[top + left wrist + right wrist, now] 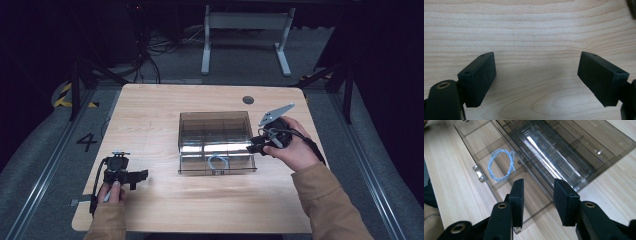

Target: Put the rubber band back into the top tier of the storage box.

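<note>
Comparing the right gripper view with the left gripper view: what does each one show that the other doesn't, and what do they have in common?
Right gripper view alone: a clear plastic box with compartments, a loop of light blue wire lying in one of them, and the right hand-held gripper with nothing between its pads. Left gripper view alone: the left hand-held gripper, jaws wide apart over bare wood. Both share: the light wooden table under black jaws that hold nothing.

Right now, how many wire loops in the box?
1: a blue wire loop in the middle front compartment of the clear box. Glare may hide others.
</note>
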